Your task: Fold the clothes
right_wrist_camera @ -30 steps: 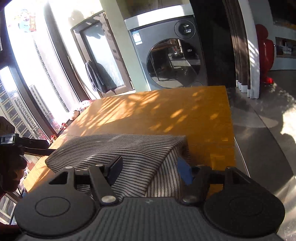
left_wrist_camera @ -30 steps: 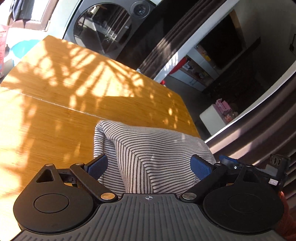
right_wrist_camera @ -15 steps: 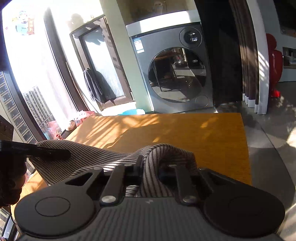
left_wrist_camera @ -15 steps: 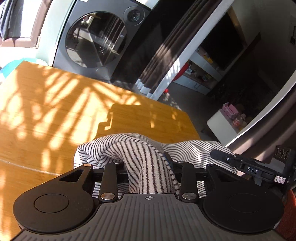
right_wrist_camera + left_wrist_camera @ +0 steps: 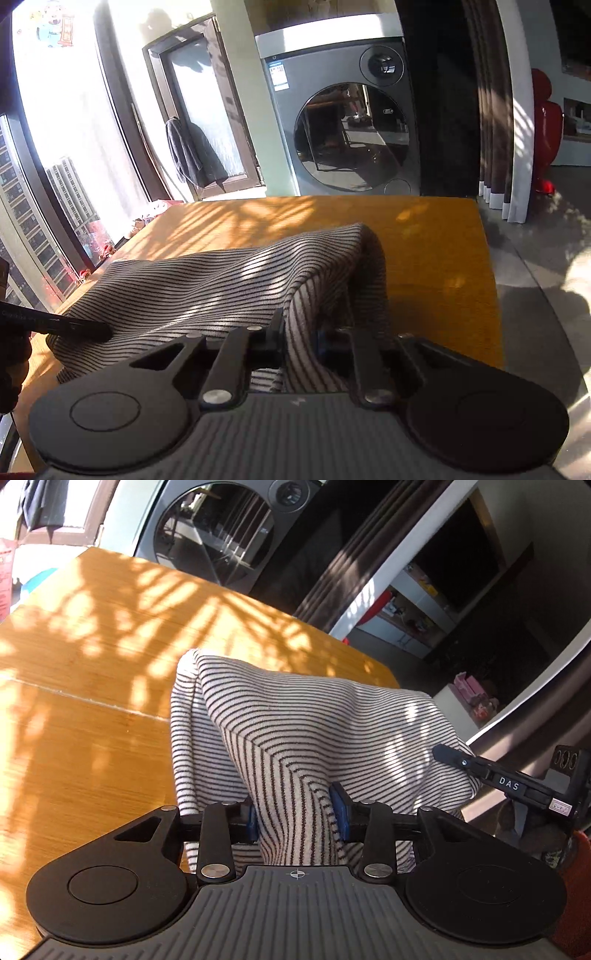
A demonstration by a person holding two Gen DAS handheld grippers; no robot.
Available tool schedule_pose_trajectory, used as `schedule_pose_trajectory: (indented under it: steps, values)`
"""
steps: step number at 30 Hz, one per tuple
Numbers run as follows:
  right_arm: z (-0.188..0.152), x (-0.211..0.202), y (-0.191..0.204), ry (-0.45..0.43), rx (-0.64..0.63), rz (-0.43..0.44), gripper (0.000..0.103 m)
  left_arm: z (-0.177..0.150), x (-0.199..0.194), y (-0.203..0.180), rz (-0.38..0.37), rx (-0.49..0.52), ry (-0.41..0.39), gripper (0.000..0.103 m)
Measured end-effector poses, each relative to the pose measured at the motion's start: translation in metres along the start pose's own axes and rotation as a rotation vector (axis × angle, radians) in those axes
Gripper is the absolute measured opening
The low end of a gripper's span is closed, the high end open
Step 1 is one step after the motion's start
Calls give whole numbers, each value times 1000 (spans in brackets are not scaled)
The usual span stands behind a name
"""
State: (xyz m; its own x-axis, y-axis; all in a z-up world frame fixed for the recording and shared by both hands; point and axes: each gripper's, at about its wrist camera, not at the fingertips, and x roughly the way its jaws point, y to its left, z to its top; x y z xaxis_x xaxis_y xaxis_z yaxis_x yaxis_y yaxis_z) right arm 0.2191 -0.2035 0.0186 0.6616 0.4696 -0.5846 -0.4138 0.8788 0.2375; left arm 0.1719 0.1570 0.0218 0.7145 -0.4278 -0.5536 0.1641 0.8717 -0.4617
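1. Left gripper (image 5: 295, 818): blue pads narrowed onto a bunched ridge of the striped cloth (image 5: 314, 731). Pads are not fully together; the gathered fabric fills the gap between them.
2. Right gripper (image 5: 297, 338): fingers drawn close, pinching a fold of the same cloth (image 5: 221, 284). The right-hand pad is partly hidden by fabric.
3. Cross-check: the right gripper's finger (image 5: 491, 775) shows at 3 o'clock in the left view, touching the cloth edge; the left gripper's finger (image 5: 66, 326) shows at 9 o'clock in the right view, also on the cloth.
4. Purpose (judged): holding two separated points on one edge keeps the cloth spread between the grippers, so the edge can be carried as one line for a fold.
5. Cloth position: near edge lifted and tented toward 12 o'clock; the remainder appears to rest on the table (image 5: 92, 657), at its near side.
6. Surroundings: washer (image 5: 347, 122) stands beyond the table at 12 o'clock.
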Motion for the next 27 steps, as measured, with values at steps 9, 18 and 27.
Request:
schedule_pose_trajectory:
  steps: [9,18,27]
  values:
    - [-3,-28,15,-95,-64,-92,66,-13,-26,-22,-6,64,-99,84]
    - [-10,4,30,-114,140,149,95,-49,42,-43,-58,62,7,96]
    - [-52,8,25,-135,274,193,95,-47,54,-44,21,243,-38,99]
